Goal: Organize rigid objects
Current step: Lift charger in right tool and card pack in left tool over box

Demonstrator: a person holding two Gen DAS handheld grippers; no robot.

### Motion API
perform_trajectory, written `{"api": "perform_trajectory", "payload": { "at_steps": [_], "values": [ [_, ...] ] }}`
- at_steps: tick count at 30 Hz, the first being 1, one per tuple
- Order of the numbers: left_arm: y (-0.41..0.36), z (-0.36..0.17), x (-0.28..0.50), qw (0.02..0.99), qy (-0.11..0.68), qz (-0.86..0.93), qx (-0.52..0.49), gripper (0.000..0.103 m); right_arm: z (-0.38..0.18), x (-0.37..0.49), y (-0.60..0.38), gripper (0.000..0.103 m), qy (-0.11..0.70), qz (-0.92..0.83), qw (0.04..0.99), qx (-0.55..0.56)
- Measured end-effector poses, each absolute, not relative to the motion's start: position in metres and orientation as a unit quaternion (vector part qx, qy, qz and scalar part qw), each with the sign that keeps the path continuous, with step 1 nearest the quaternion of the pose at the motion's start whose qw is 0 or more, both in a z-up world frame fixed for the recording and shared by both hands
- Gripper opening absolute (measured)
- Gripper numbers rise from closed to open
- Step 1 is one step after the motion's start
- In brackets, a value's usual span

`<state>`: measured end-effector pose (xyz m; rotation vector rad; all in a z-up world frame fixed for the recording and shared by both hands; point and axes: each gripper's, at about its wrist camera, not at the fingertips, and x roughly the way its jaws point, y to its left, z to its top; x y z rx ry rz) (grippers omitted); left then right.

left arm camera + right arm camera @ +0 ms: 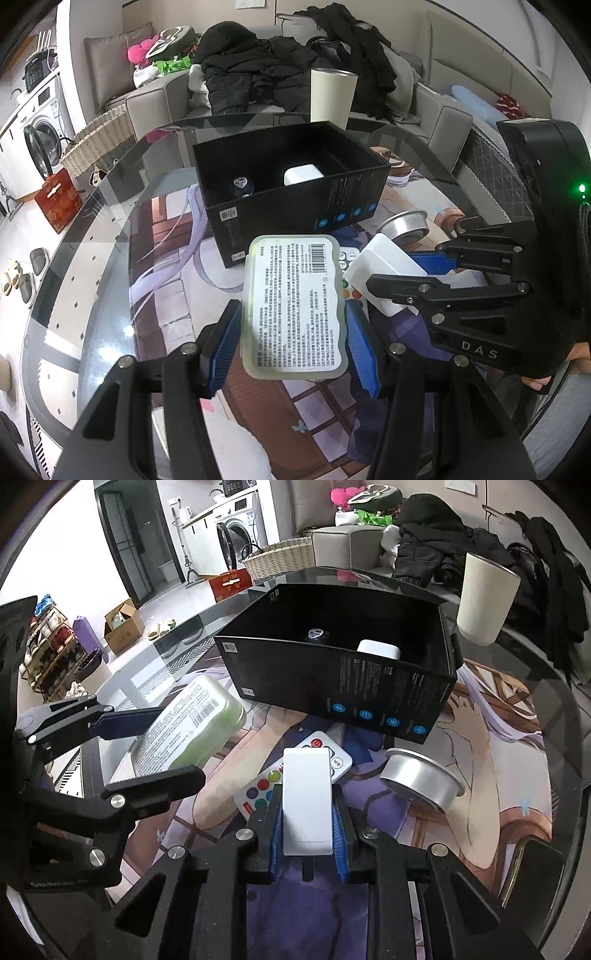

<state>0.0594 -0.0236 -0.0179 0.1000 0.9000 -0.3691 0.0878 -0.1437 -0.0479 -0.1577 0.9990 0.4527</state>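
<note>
A grey sofa [155, 99] behind the glass table [92, 236] is heaped with black jackets [258, 70]. A wicker basket [99, 144] stands on the floor near a washing machine [37, 122]; slippers [22, 280] lie beside the table.

Each fisheye camera sits just behind its own gripper, looking steeply down, close over the table [110, 229]. Both views share the black box [295, 192] and each shows the other gripper.

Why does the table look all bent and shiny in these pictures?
In both wrist views the fisheye lens bends straight edges, so the glass table curves and the corners go black. In the left wrist view the glass mirrors the room, and in the right wrist view bright floor light glares through it.
</note>
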Motion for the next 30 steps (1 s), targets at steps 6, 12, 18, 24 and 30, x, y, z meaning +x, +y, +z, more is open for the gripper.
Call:
{"api": "perform_trajectory", "payload": {
  "at_steps": [6,12,18,24,30],
  "values": [
    [-0.02,0.004,0.051,0.911,0.376,-0.166,0.044,0.055,-0.022,0.075,-0.154,0.022,0.427,0.223,0.875,-0.049],
    [-0.008,0.041,0.027,0.957,0.255,-0.138,0.033,0.055,0.029,0.036,-0.161,0.022,0.273,0.2,0.939,-0.062],
    [0.002,0.066,0.002,0.977,0.165,-0.13,0.027,0.055,0.062,0.013,-0.173,0.022,0.179,0.181,0.966,-0.053],
    [0.006,0.069,0.018,0.976,0.169,-0.134,0.012,0.055,0.074,0.01,-0.172,0.022,0.171,0.181,0.967,-0.044],
    [0.001,0.083,0.037,0.98,0.145,-0.136,0.001,0.055,0.081,0.027,-0.163,0.022,0.165,0.179,0.969,-0.038]
  ]
}}
